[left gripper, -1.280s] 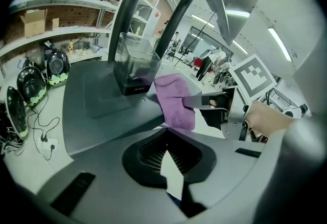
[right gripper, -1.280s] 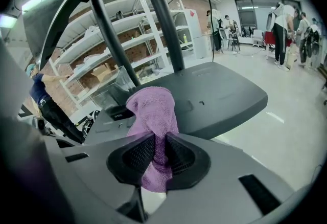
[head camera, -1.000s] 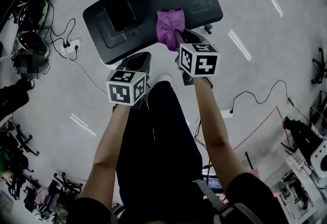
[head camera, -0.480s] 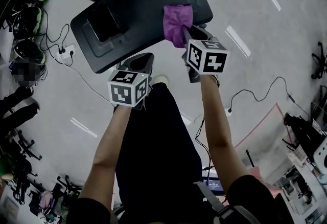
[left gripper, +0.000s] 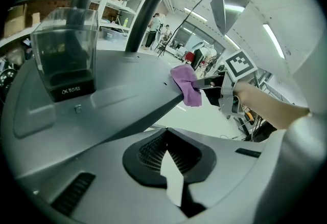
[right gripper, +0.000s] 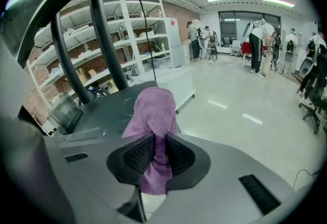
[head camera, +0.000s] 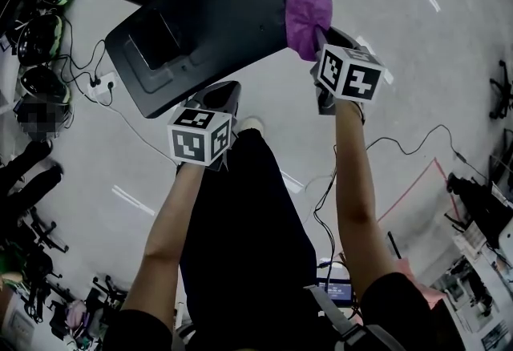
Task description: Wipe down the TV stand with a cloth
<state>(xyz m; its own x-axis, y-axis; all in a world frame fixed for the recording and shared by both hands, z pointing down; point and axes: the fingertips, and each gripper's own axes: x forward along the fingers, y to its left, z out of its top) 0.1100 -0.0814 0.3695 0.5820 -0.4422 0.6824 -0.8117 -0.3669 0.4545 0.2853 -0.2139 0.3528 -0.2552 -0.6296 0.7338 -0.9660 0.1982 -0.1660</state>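
Cloth of purple towelling [right gripper: 153, 110] was clamped between the ribbed black pads of the right gripper [right gripper: 155, 159]. The jaws were closed on its bunched middle. A rounded fold stood out ahead of the tips and a short tail hung below them. This hold probably kept a padded front face toward the work, so that fabric rather than jaw plastic met the surface.

In the head view the cloth [head camera: 307, 19] lay at the right-hand edge of the flat dark-grey TV stand base [head camera: 216, 17], upper centre of the frame, with part of it overhanging the edge. The wipe therefore appeared to be at the end of a pass or on the rim.

The left gripper [head camera: 218, 94] sat just beside the near edge of the base, centre-left of the frame. Contact with the base could not be confirmed. Its own view showed the jaws [left gripper: 164, 147] drawn together with nothing between them, so it was judged idle and kept clear of the wiping path.

Only the left gripper view showed the side profile, with the cloth [left gripper: 185, 83] draped over the lip of the base [left gripper: 117, 103] at centre frame. It also showed a translucent box-shaped holder [left gripper: 64, 54] upright on the base at upper left. Only the right gripper view showed the pad contact on the fabric.
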